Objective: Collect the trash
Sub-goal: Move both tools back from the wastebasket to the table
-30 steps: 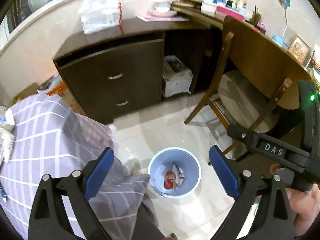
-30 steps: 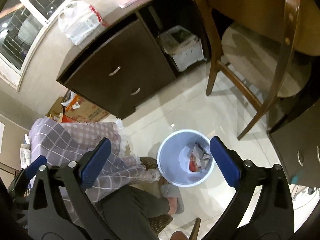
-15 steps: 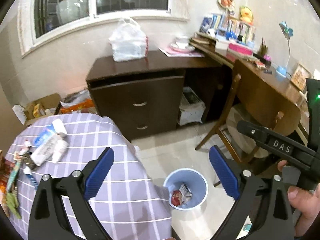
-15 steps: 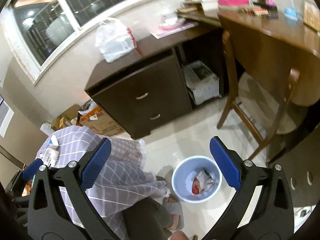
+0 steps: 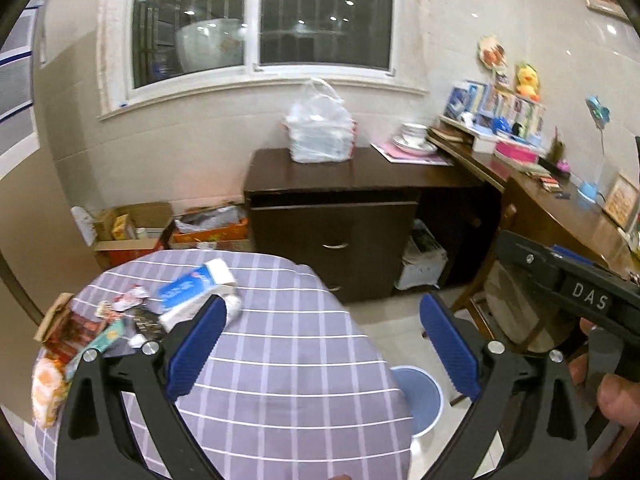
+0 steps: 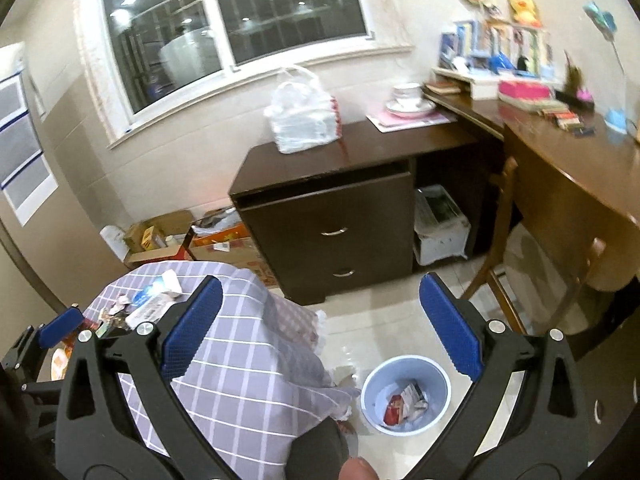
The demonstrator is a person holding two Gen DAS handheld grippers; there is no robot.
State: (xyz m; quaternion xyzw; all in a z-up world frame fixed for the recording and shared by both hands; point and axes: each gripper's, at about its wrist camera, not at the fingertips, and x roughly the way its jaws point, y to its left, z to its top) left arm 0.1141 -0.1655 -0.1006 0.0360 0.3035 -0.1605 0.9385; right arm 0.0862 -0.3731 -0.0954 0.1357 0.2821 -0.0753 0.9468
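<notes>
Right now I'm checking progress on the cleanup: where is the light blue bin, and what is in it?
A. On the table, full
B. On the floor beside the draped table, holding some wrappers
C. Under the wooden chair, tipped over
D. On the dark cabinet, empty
B: in the right wrist view the light blue bin stands upright on the floor next to the checked tablecloth, with wrappers inside.

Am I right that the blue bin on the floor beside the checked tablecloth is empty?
Not quite. The blue bin does sit on the floor beside the checked tablecloth, but it is not empty: the right wrist view shows wrappers already lying inside it.
</notes>
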